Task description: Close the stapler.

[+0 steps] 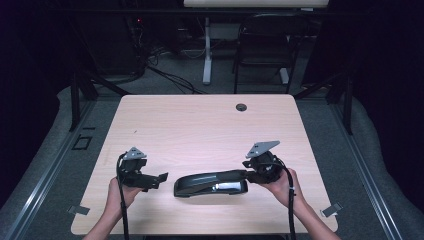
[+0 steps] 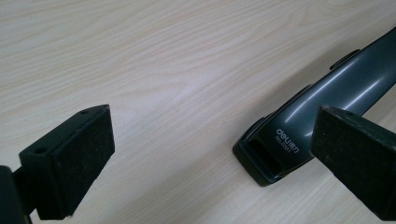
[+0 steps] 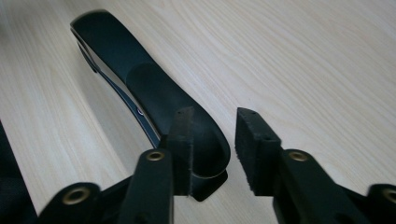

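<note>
Stapler (image 1: 210,184) lies flat near the front edge of the desk (image 1: 200,120), between the two tools. Left tool (image 1: 159,179) is wide open, just beside the stapler's left end. Right tool (image 3: 214,149) is open too, one jaw against or above the rear end, the other beside it. Risk, I judge: the glossy curved top could slip out or pivot if pinched off-centre. Whether that jaw touches is hard to tell. The stapler's underside is hidden.

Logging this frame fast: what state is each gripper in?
Left gripper: open, holding nothing.
Right gripper: open at the end of the stapler, not clamped on it.
</note>
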Tool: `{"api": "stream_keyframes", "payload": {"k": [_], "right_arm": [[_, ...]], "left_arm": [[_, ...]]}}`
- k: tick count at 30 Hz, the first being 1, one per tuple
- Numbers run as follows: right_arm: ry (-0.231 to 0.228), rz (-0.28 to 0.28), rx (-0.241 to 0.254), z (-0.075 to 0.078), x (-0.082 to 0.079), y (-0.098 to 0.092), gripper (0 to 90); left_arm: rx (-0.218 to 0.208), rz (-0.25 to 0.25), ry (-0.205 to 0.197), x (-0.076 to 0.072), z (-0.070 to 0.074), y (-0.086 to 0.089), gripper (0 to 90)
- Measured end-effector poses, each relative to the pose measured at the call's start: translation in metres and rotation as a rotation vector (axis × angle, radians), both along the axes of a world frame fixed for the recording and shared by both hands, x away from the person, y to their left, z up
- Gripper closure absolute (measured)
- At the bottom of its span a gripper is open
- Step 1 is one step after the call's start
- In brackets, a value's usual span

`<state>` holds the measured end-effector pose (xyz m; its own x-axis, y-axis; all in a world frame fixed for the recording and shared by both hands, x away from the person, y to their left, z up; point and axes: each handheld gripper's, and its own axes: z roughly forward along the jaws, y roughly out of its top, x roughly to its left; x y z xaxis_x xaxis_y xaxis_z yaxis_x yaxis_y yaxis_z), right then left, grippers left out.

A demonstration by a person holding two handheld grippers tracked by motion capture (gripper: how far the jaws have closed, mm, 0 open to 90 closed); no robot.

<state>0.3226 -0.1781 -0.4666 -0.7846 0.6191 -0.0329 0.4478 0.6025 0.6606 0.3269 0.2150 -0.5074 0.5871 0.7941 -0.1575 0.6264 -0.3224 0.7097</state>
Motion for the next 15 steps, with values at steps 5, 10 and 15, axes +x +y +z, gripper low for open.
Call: {"api": "stream_keyframes", "payload": {"k": [5,10,15], "right_arm": [[0.019,-0.007,0.015,0.004,0.001,-0.006,39.8],[0.045,-0.018,0.014,0.007,0.001,-0.016,29.5],[0.035,-0.051,0.019,0.009,0.001,-0.026,23.2]], "left_arm": [[0.002,-0.005,0.006,0.000,0.000,0.000,0.2],[0.001,-0.005,0.010,0.000,0.000,0.000,0.2],[0.000,-0.004,0.013,0.000,0.000,0.000,0.2]]}}
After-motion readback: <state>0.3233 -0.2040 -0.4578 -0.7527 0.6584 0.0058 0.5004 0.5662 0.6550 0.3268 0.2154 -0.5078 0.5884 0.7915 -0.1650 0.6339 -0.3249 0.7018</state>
